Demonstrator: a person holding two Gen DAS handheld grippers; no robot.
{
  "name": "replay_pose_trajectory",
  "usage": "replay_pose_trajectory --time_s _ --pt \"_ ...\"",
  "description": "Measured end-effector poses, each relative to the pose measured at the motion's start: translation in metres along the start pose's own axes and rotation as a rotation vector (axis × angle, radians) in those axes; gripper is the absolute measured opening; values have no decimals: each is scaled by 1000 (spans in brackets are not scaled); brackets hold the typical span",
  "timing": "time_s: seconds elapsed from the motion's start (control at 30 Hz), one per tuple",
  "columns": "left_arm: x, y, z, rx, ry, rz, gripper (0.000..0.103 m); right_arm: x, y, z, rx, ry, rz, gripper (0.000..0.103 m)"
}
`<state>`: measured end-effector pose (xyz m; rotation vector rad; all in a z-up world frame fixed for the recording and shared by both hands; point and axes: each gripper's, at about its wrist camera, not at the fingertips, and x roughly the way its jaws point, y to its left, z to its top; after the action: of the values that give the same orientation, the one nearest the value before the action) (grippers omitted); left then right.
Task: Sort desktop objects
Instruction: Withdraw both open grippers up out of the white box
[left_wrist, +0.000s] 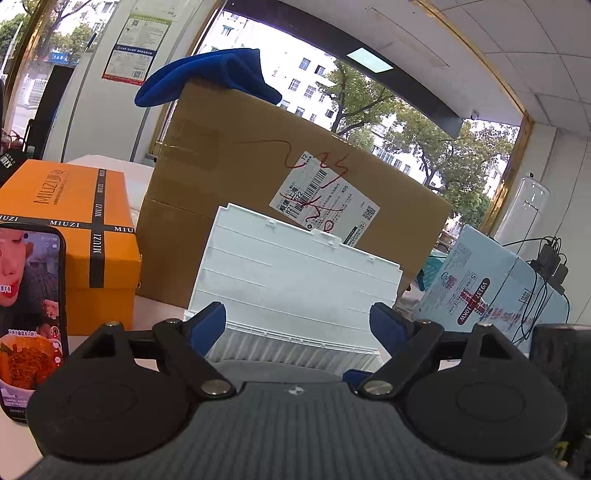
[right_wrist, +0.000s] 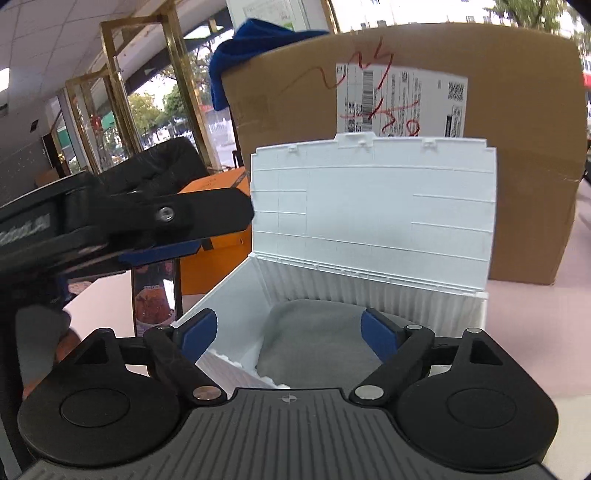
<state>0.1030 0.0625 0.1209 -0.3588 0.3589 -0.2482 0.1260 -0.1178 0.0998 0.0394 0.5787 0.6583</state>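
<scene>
Both grippers, left gripper (left_wrist: 297, 325) and right gripper (right_wrist: 288, 334), gape empty; cardboard box (right_wrist: 517, 177) looms at twelve o'clock behind white bin (right_wrist: 369, 291), phone (left_wrist: 29, 314) at nine.

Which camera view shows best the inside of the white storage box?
The right wrist view: it looks down into the open white storage box, showing a grey item on its floor. The left wrist view shows only the raised lid and ribbed front wall, not the interior.
</scene>
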Motion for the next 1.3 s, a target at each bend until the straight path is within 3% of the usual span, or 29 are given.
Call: replay_pose_trajectory --time_s 0.1,0.17,0.23,0.53,0.63,0.73,1.1,1.3 --pt "2 -7 -11 31 -13 -5 85 -17 6 -23 -43 -92 -21 101" --pt "5 -11 -23 43 -28 -2 88 -29 9 -41 -46 -158 -64 101" --pt "8 -15 -35 64 -46 -2 103 -36 11 -58 -47 -211 -122 102" --pt "8 -32 -80 219 -144 -46 103 -60 -20 -106 32 -469 -350 103" --pt "9 -33 -89 226 -147 -58 103 -65 -30 -106 85 -495 -386 103" --pt "13 -28 -91 182 -131 -69 103 -62 -29 -107 57 -500 -420 103" --pt "10 -24 -98 169 -186 -95 103 -69 -17 -115 11 -515 -456 103" --pt "8 -25 -100 189 -202 -107 103 -70 -9 -119 -80 -547 -505 103"
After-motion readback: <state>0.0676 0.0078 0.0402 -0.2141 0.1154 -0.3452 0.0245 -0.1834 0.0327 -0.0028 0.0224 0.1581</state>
